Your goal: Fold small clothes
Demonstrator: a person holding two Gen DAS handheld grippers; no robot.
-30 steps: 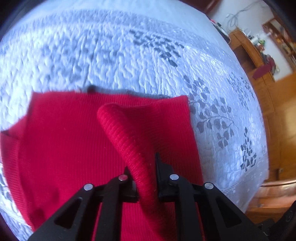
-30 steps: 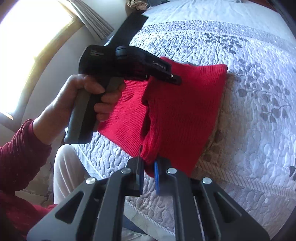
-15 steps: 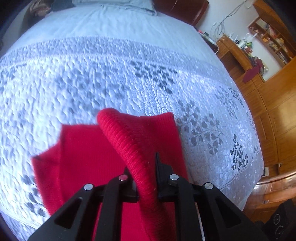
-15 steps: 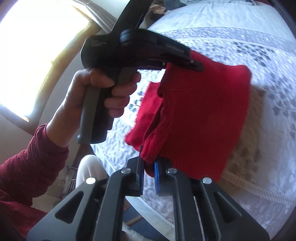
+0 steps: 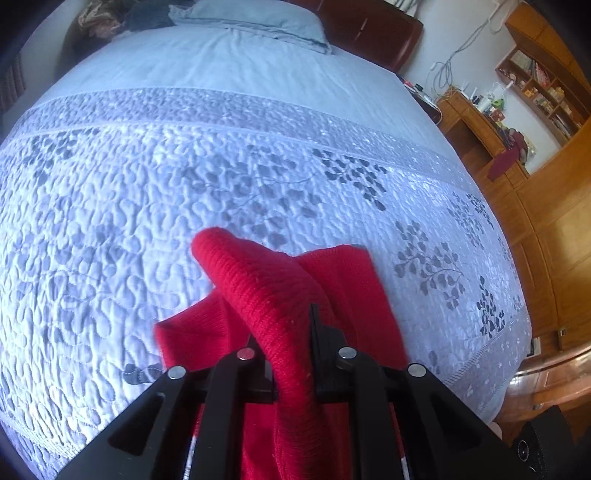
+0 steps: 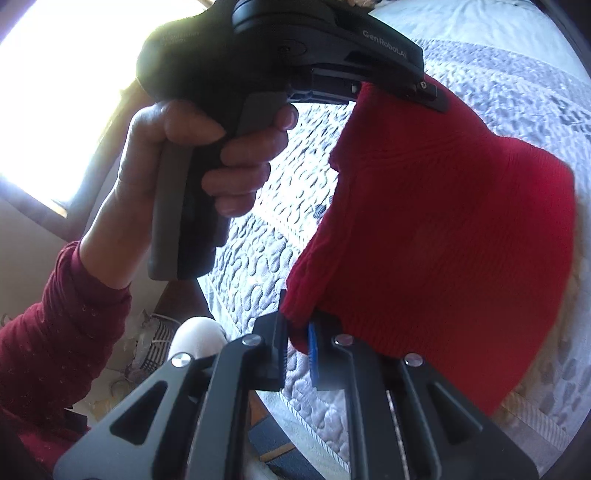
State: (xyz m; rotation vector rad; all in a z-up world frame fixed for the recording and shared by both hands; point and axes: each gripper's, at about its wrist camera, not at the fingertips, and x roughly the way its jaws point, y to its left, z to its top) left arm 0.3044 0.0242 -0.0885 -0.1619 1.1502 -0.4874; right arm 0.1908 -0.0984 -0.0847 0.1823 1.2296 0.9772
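A red knit garment [image 5: 280, 295] hangs over the quilted bedspread [image 5: 184, 192], held up by both grippers. My left gripper [image 5: 291, 332] is shut on a thick roll of its edge, which passes between the fingers and arcs forward. In the right wrist view the garment [image 6: 443, 229] spreads out as a hanging panel. My right gripper [image 6: 295, 332] is shut on its lower corner. The left gripper [image 6: 424, 92], gripped by a hand [image 6: 207, 158] in a dark red sleeve, pinches the upper edge. The garment's lower part is hidden behind the left gripper's body.
The bed runs back to a blue pillow [image 5: 258, 22] and dark headboard [image 5: 369, 26]. Wooden cabinets and a cluttered desk [image 5: 491, 122] stand to the right. A bright window [image 6: 66, 92] is at left, and the bed's near edge [image 6: 314, 413] lies below the right gripper.
Both grippers have lifted the garment off the bedspread and carried it toward the near edge. Less of it lies flat; it now hangs between them. Both grips stay shut.
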